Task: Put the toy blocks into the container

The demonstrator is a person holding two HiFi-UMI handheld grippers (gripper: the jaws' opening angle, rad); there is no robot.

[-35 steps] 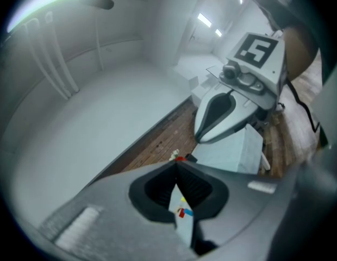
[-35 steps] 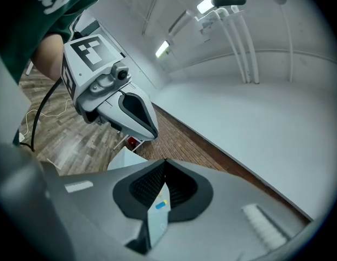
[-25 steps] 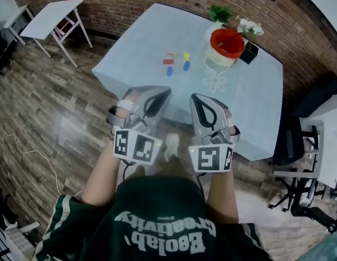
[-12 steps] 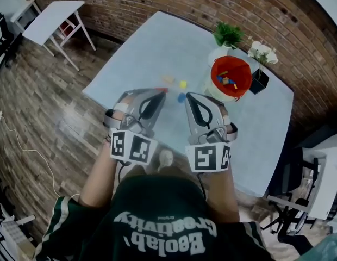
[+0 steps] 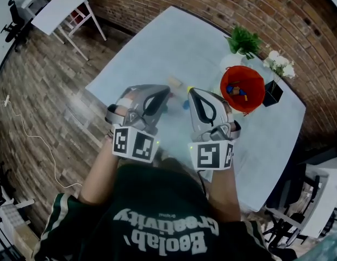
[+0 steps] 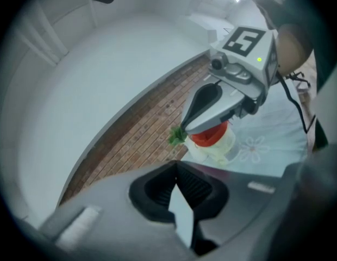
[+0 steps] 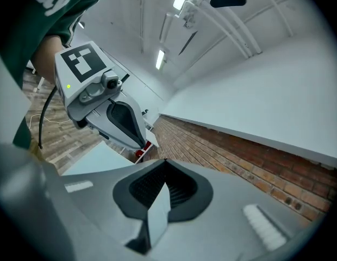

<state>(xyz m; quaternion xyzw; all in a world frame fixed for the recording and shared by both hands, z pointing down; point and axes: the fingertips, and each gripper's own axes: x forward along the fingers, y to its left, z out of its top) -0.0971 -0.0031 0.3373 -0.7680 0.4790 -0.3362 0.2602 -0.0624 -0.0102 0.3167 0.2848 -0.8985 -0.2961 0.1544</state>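
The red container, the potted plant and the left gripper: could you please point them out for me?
red container [image 5: 254, 79], head view, on its inner wall near the rim.
potted plant [image 5: 243, 38], head view, on the green leaves.
left gripper [image 5: 164, 95], head view, at the tip of its closed jaws.

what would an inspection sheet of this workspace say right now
surface: pale blue table, mostly bare
job's things: red container at the table's far right holds some blocks; loose blocks lie on the table by the gripper tips, partly hidden
clutter: green plant and white flowers stand beside the container
grippers: left gripper shut, empty; right gripper shut, empty; both held above the near table edge
cables: white cable trails over the floor at left
surroundings: brick wall, wood floor, white side table
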